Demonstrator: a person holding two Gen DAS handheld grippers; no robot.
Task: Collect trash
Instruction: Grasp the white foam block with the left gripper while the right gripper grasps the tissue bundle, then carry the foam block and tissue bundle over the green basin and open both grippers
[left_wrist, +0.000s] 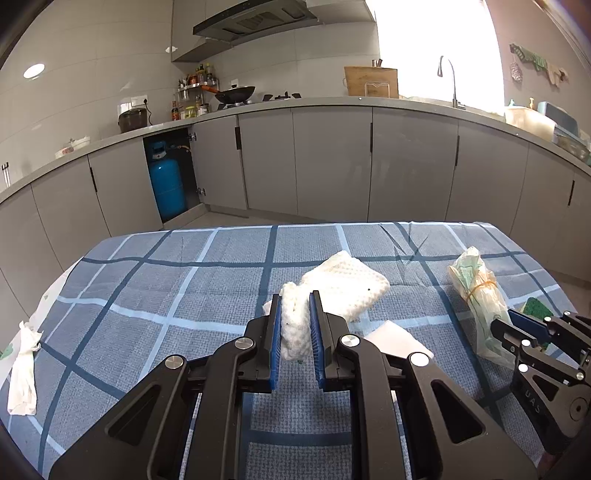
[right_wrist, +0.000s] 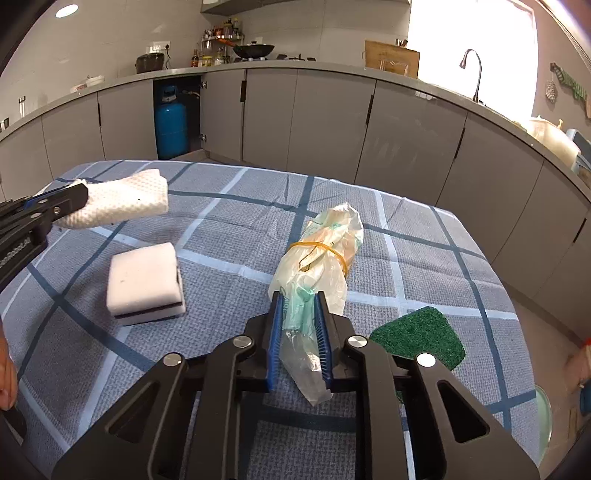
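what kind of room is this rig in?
A home kitchen, almost certainly: a wok on a gas hob under a range hood, a sink faucet on the grey counter, and a blue gas cylinder in an open cabinet. The work surface is a table with a blue checked cloth.

The left tongs (left_wrist: 295, 332) are holding a folded cloth (left_wrist: 343, 284) above the tabletop (left_wrist: 184, 295). A sponge block (right_wrist: 146, 282) is lying on the tabletop below and just right of that cloth. Further right, the right tongs (right_wrist: 299, 339) are closing on the near end of a banded bag bundle (right_wrist: 321, 258) lying on the tabletop. A scouring pad (right_wrist: 421, 336) is lying right of the bundle. A crumpled tissue (left_wrist: 22, 373) is lying at the far left edge. Cabinets (left_wrist: 332, 162) are standing behind the tabletop.
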